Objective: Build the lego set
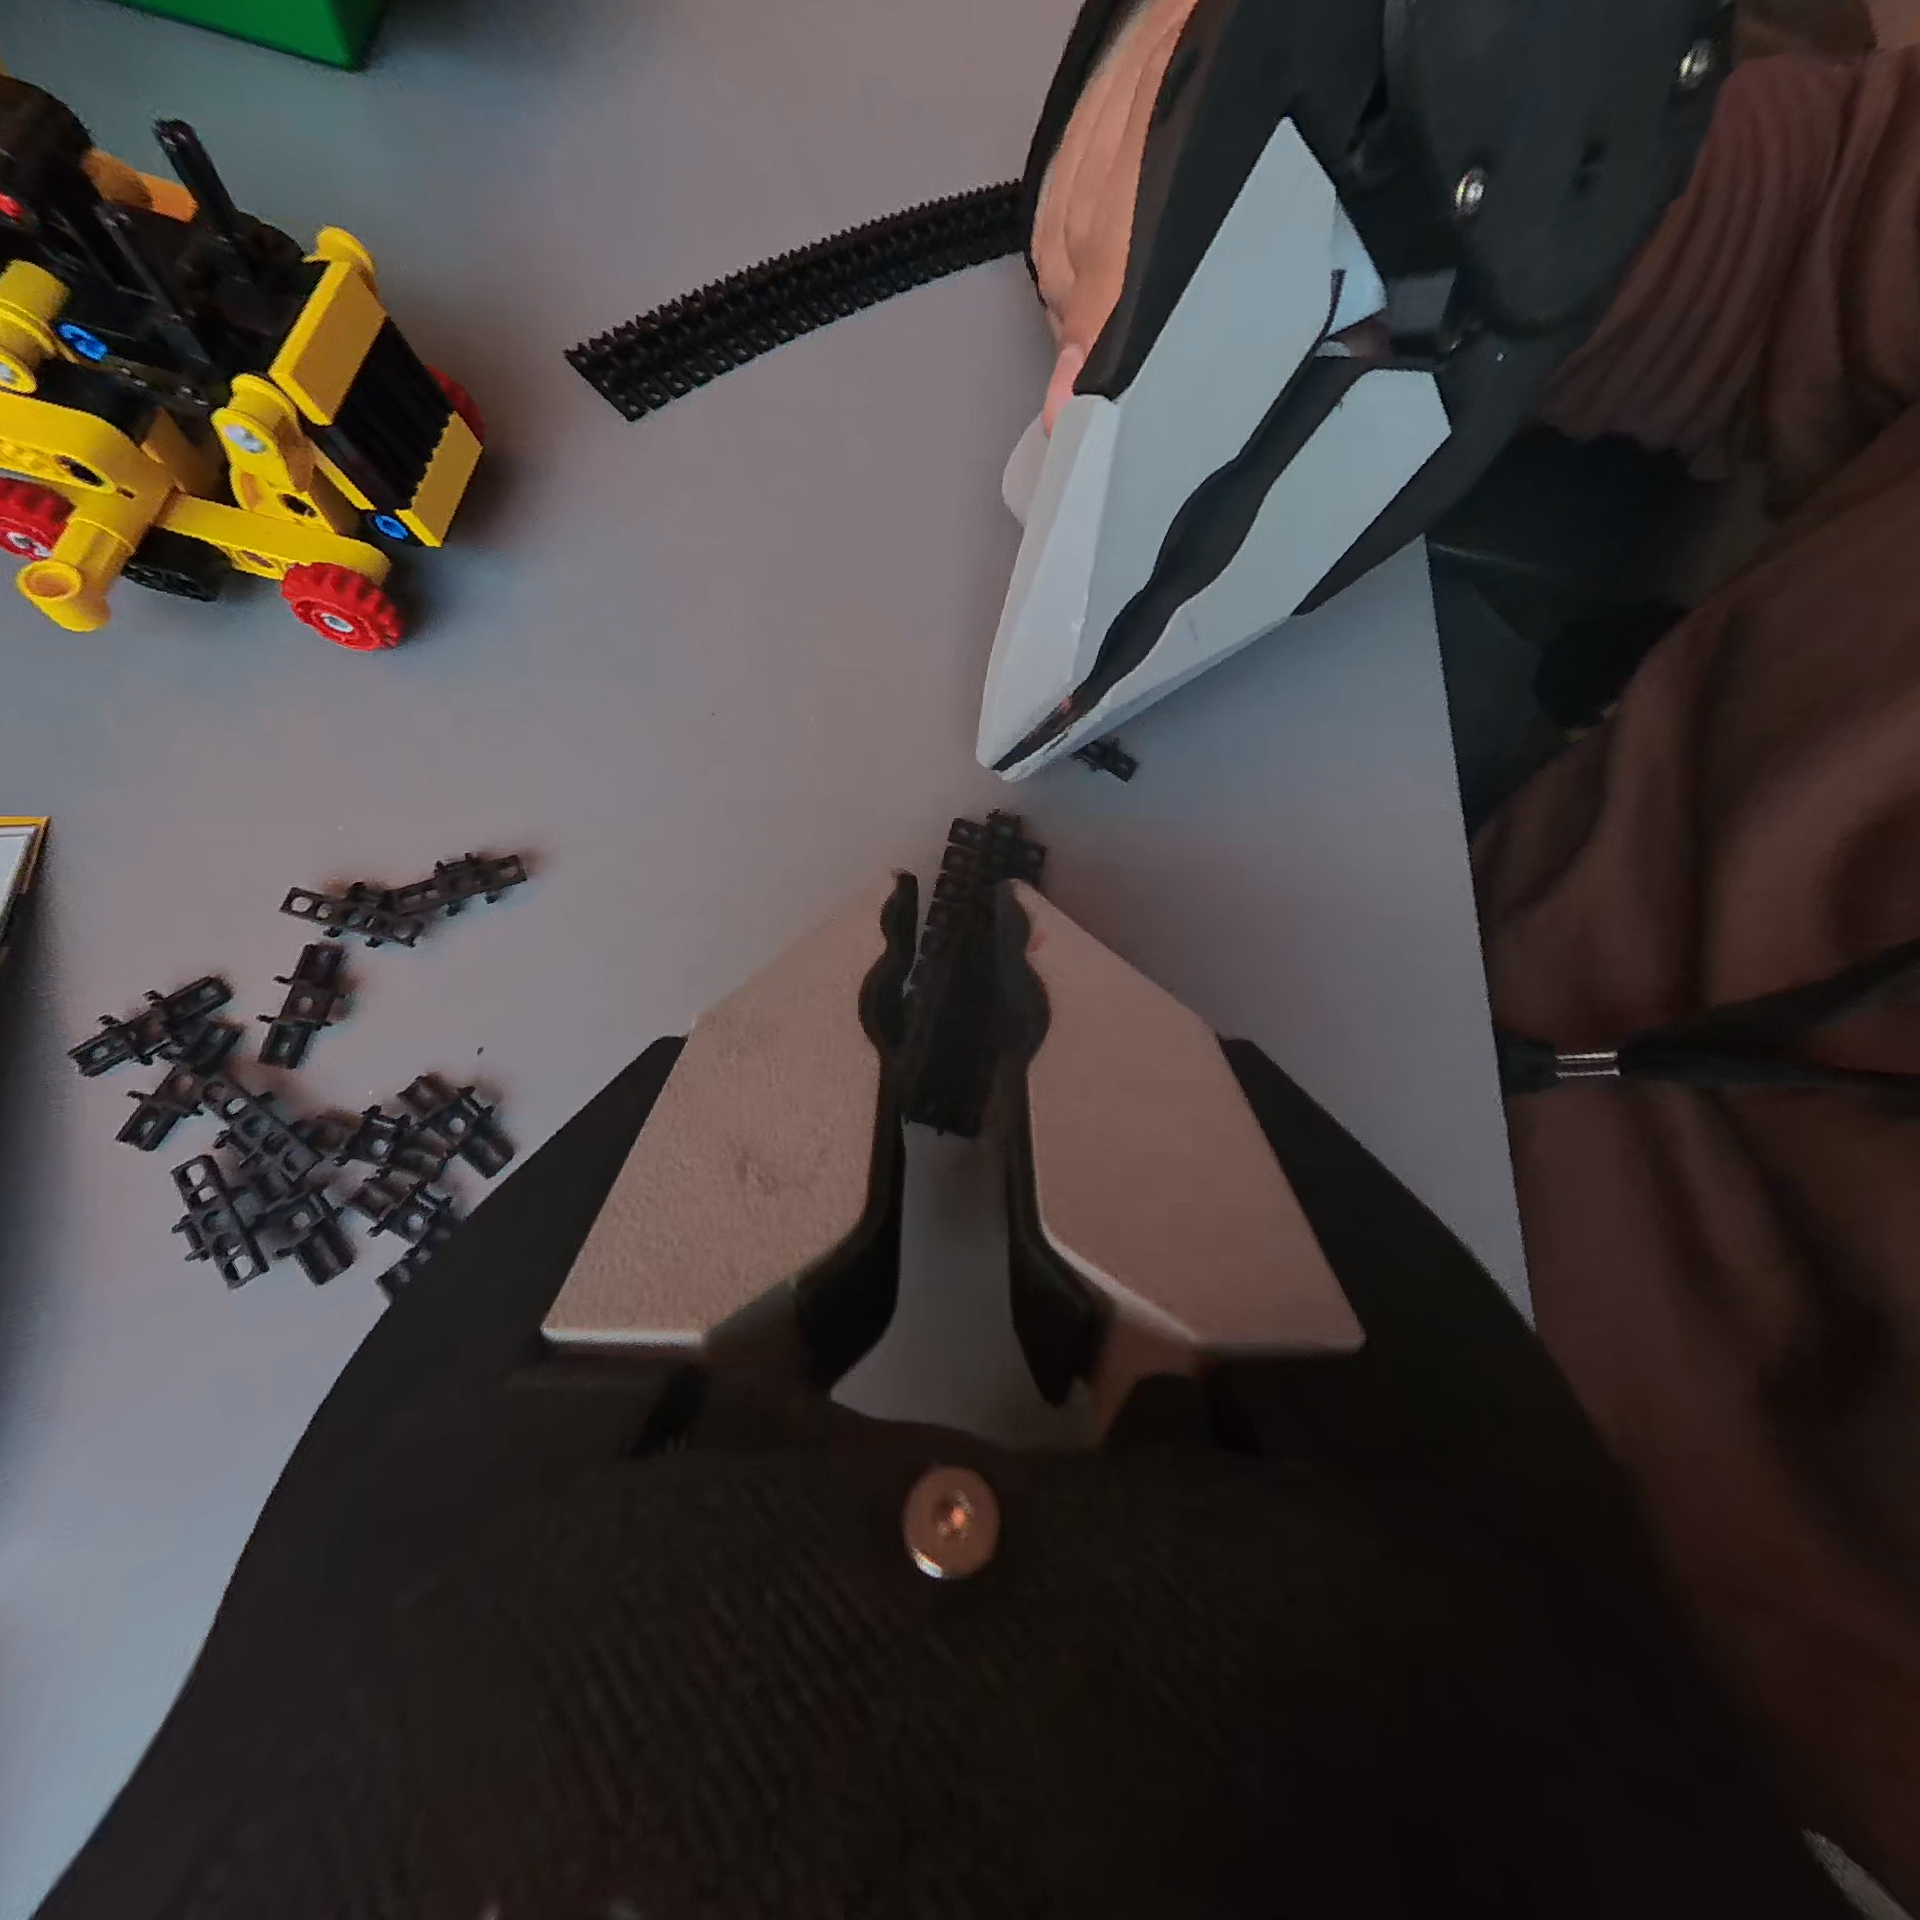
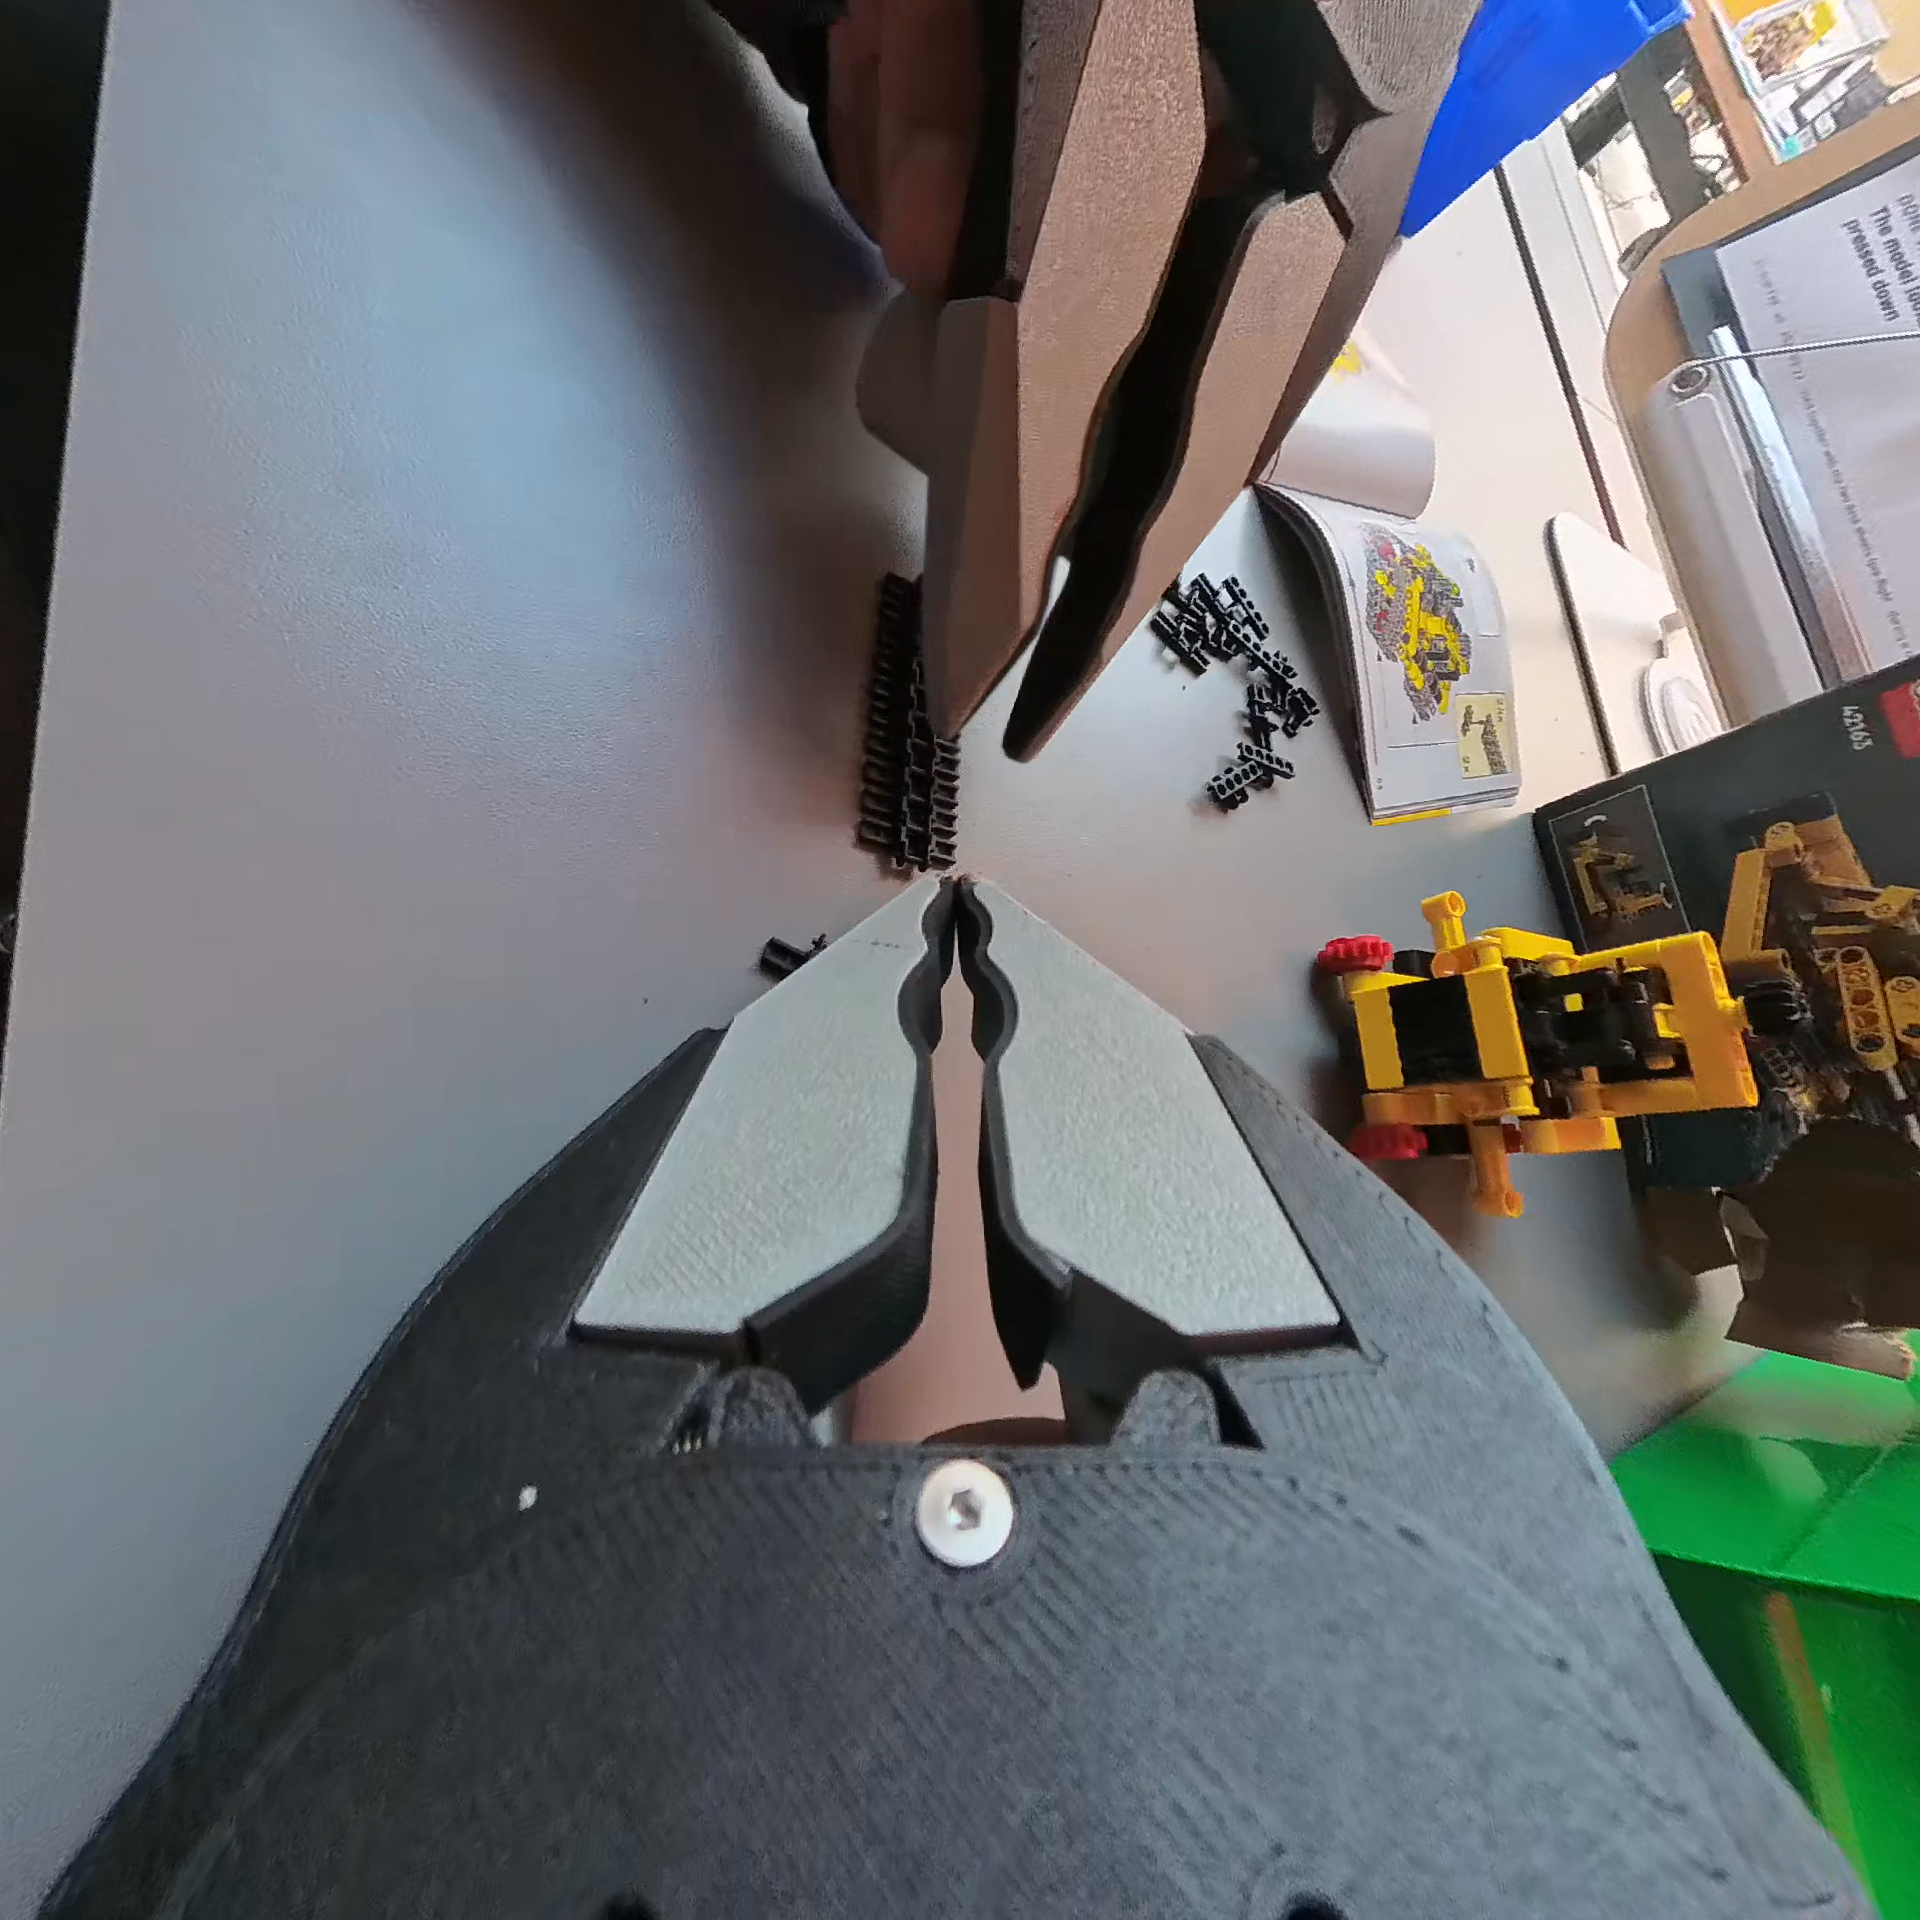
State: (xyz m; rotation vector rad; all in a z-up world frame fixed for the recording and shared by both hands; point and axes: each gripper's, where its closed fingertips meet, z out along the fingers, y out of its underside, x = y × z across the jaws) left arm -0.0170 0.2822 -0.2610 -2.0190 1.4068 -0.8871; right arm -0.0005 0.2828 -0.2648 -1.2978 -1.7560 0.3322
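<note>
My left gripper (image 1: 961, 894) has tan fingers and is shut on a short black track segment (image 1: 966, 966) that sticks out past its tips, low over the grey table (image 1: 727, 675). The segment also shows in the right wrist view (image 2: 904, 748), beside the left gripper (image 2: 1023, 738). My right gripper (image 2: 951, 888) has grey fingers and is shut with nothing between them. Its tips point at the end of the segment, just short of it; in the left wrist view it comes down from the upper right (image 1: 1023, 753). A single black link (image 1: 1107, 758) lies by its tip.
A pile of loose black links (image 1: 301, 1143) lies at the left, and a long assembled track strip (image 1: 800, 296) farther back. The yellow bulldozer model (image 1: 208, 416) stands at far left. An open instruction booklet (image 2: 1423, 665), the set's box (image 2: 1766, 935) and a green bin (image 2: 1787, 1507) are nearby.
</note>
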